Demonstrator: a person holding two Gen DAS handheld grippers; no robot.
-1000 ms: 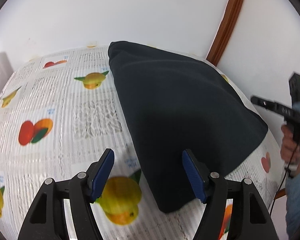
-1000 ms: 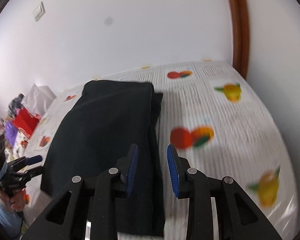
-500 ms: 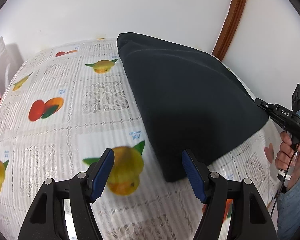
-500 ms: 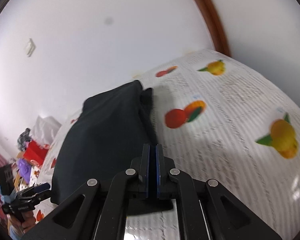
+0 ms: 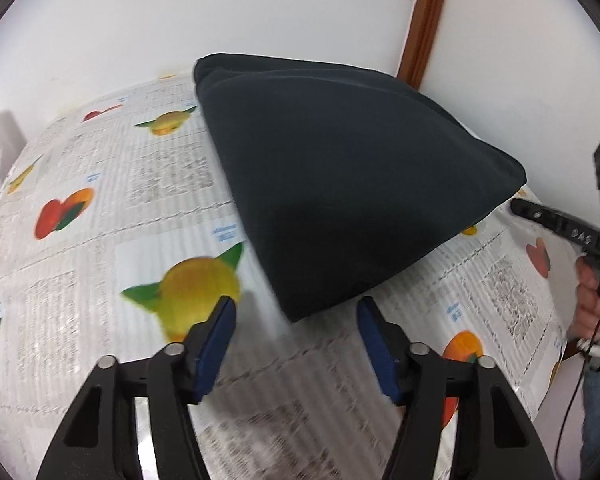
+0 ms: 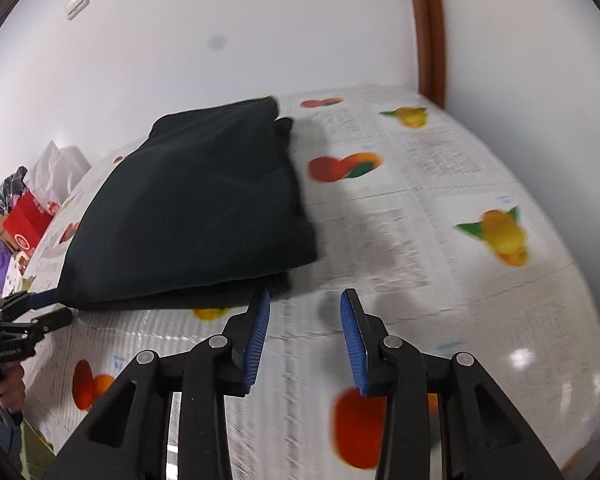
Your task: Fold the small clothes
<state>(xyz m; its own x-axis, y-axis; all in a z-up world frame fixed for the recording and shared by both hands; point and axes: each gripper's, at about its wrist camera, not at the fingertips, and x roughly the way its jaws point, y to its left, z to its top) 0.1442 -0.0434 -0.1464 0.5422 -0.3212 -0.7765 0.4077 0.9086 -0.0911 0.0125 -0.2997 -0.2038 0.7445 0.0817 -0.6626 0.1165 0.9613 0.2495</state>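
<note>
Left wrist view, left to right: fruit-print tablecloth (image 5: 112, 184) covers the table, blurred near the bottom edge. Left gripper (image 5: 296, 340) hovers low over the cloth with its jaws spread wide, nothing between the blue pads (image 5: 216, 336). Just ahead, the dark folded garment (image 5: 340, 184) lies flat on the tablecloth, its near corner between the two pad tips and a little beyond them, not touching either. At the far right, the right gripper (image 5: 518, 207) shows from the side (a dark bar with white lettering), its tip just beside the garment's right corner; contact cannot be told. A brown door frame (image 5: 424, 20) stands against the white wall behind.

Right wrist view, left to right: red box and clutter (image 6: 24, 220) at the far left beyond the table. The left gripper appears small at the left edge, tips near the garment's left corner. Garment (image 6: 196, 208) sits left of centre, layered edges stacked at its near side. Right gripper (image 6: 305, 322) released, jaws parted, empty; its left pad (image 6: 258, 336) sits just by the garment's near right corner. Bare tablecloth (image 6: 460, 184) with printed fruit fills the right.
</note>
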